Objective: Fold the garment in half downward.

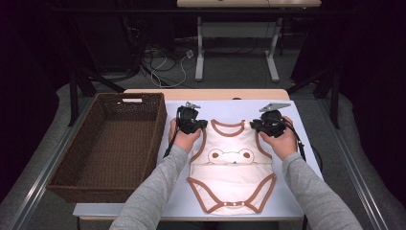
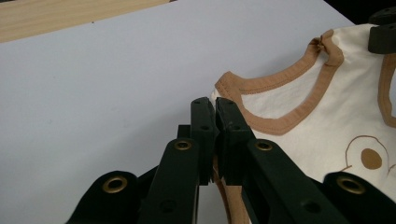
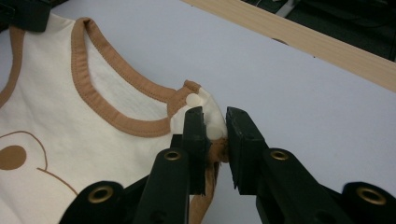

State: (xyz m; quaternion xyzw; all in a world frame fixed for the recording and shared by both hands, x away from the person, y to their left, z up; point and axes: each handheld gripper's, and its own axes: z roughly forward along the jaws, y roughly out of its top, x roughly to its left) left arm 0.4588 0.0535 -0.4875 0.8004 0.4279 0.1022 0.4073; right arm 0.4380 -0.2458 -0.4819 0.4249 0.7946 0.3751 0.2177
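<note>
**Both Grippers Clamped on the Bodysuit Shoulders; Basket Not Yet Loaded**

The left gripper (image 2: 215, 105) has its jaws pressed nearly together on the cream fabric at one shoulder corner of the baby bodysuit (image 2: 327, 107), beside the brown neckline trim. The right gripper (image 3: 215, 116) has its jaws narrowed on the opposite shoulder tab, with the fabric and a white snap button (image 3: 215, 132) between them; a second snap (image 3: 193, 99) lies just beyond the jaw tips.

In the high view, the left gripper (image 1: 205, 125) and the right gripper (image 1: 253, 125) sit at the two top corners of the bodysuit (image 1: 232, 179), each held in a hand. The garment lies spread front-up on the pale blue table surface (image 1: 297, 191), bear face showing, crotch end toward the person.

Progress, as judged: the grasp stage is complete at both shoulders. The lower body of the garment rests on the table, so lifting, any folding, and transfer remain.

The wicker basket (image 1: 158, 143) stands just left of the garment, touching the table's left portion. Its interior holds nothing.
</note>
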